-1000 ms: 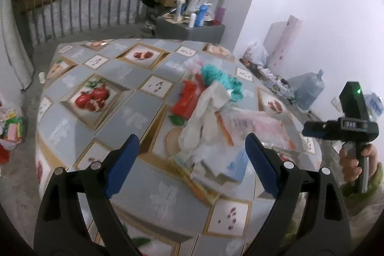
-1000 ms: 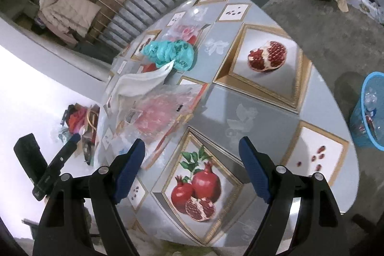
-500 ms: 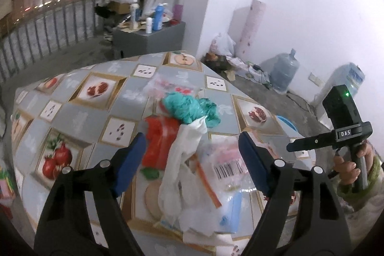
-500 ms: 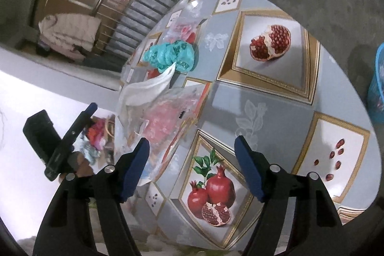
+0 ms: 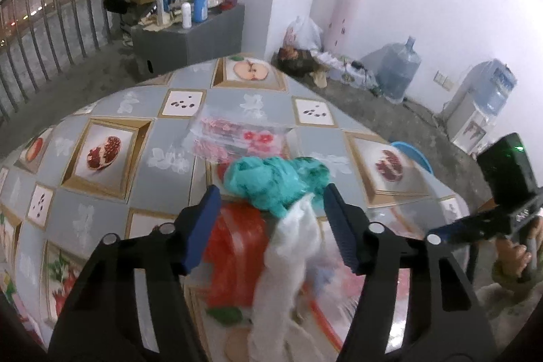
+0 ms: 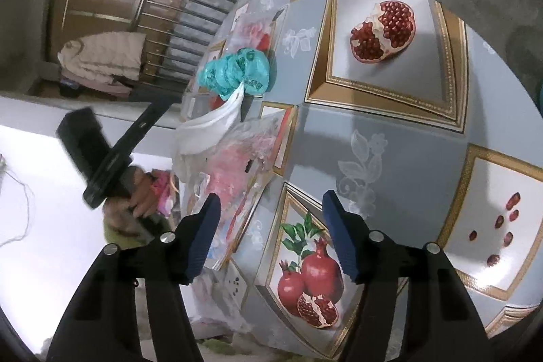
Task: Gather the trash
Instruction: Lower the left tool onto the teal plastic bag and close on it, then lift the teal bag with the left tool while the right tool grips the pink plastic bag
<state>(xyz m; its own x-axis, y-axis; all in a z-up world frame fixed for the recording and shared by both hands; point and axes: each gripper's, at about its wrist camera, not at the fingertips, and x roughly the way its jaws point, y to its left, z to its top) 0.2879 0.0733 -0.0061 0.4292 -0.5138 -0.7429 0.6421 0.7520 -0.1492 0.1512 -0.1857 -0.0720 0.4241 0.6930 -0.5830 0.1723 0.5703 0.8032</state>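
A heap of trash lies on the fruit-print table [image 5: 101, 192]: a teal plastic bag [image 5: 271, 180], a white plastic bag [image 5: 292, 253], a red wrapper [image 5: 234, 253] and a clear pink-printed wrapper [image 5: 234, 138]. My left gripper [image 5: 271, 226] is open, low over the heap, with the red wrapper and white bag between its fingers. My right gripper [image 6: 269, 233] is open and empty over the table edge, to the right of the heap; the teal bag [image 6: 237, 73] and white bag [image 6: 210, 128] show ahead on its left.
A blue basket [image 5: 412, 155] stands on the floor beyond the table's right edge. A grey cabinet with bottles [image 5: 190, 33], a water jug [image 5: 398, 70] and a railing [image 5: 51, 22] lie further back. The right gripper's handle [image 5: 505, 192] shows at right.
My left gripper has moved forward and down over the heap, so the trash now sits between its fingers. My right gripper has shifted slightly closer to the table. Both stay open.
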